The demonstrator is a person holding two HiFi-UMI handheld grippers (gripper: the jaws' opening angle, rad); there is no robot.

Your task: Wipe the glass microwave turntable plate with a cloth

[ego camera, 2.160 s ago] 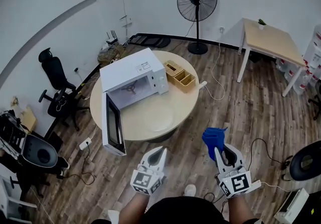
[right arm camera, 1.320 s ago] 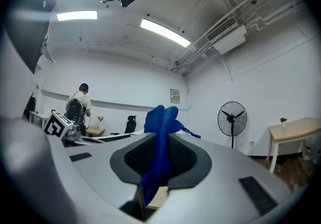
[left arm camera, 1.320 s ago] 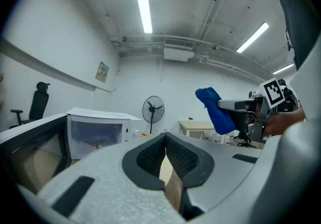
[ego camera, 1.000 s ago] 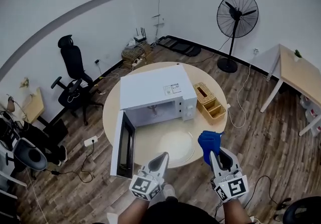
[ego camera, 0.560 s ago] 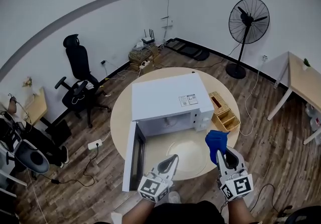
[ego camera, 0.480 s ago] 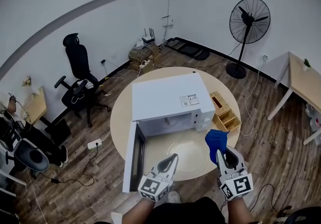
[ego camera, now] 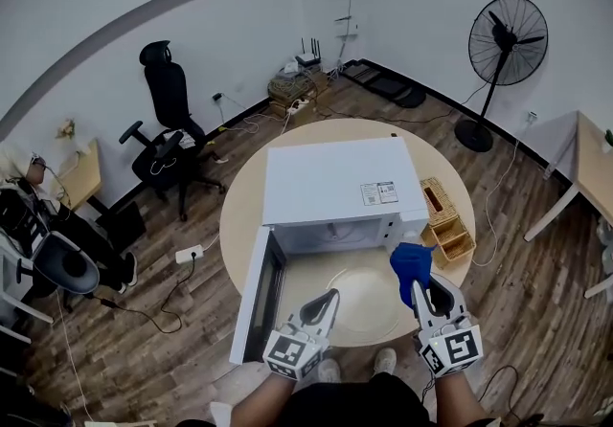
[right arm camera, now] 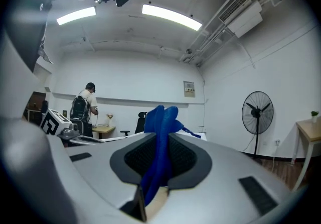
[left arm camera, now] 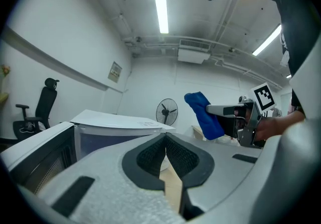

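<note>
Nearer the round wooden desk [ego camera: 239,214] than before, the left tongs [ego camera: 330,297] hover pressed shut and empty while the right tongs [ego camera: 420,287] pinch a soft blue cloth [ego camera: 412,262] at the right of the clear glass turntable plate [ego camera: 362,299] lying flat before the boxy white microwave [ego camera: 335,181], its door [ego camera: 253,301] swung open leftward.

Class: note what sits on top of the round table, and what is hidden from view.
A white microwave with its door open, the glass turntable plate in front of it, and a wooden organiser beside it. The microwave's top covers most of its cavity.
</note>
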